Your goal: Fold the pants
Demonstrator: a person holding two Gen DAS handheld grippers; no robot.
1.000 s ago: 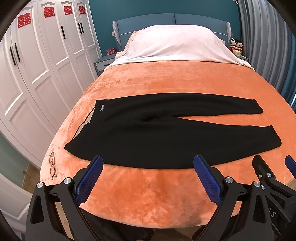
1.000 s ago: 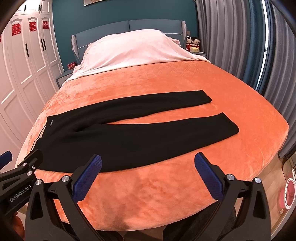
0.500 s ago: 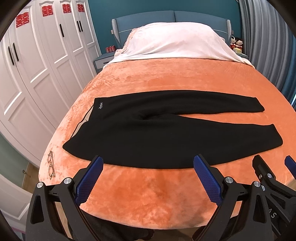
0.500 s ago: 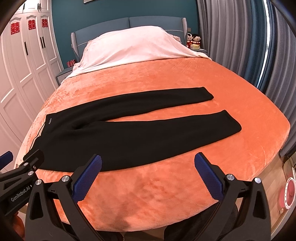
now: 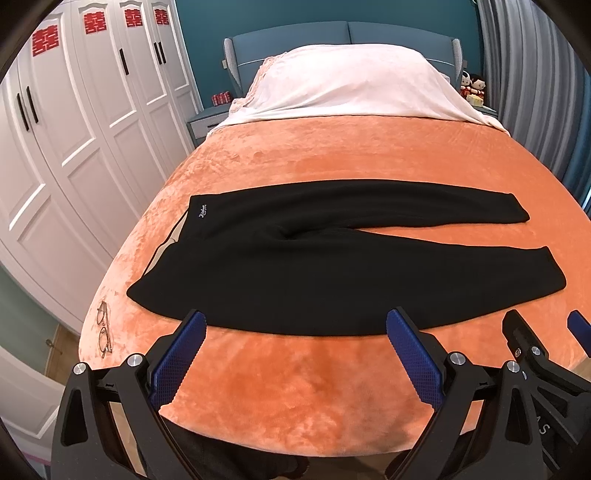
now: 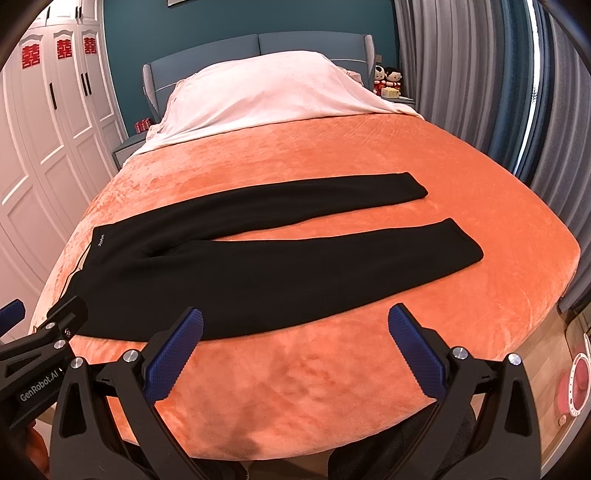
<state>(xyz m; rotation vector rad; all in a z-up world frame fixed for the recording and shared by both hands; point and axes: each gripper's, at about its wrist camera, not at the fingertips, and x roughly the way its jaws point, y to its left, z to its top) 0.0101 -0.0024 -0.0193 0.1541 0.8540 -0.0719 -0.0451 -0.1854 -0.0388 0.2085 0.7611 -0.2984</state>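
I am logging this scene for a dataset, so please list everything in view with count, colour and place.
pants: one, black, flat on the blanket, waist left, legs apart to the right
blanket: one, orange, covering the bed
sheet: one, pale pink-white, over the pillows at the head
headboard: one, blue-grey, against the teal wall
glasses: one pair, thin frame, blanket's near left edge
wardrobe: white doors with red paper cutouts, left
dolls: two, red and white, nightstand at right
curtains: grey, right
left gripper: black with blue pads, open, near the pants' near edge
right gripper: same, open, near the pants' near edge
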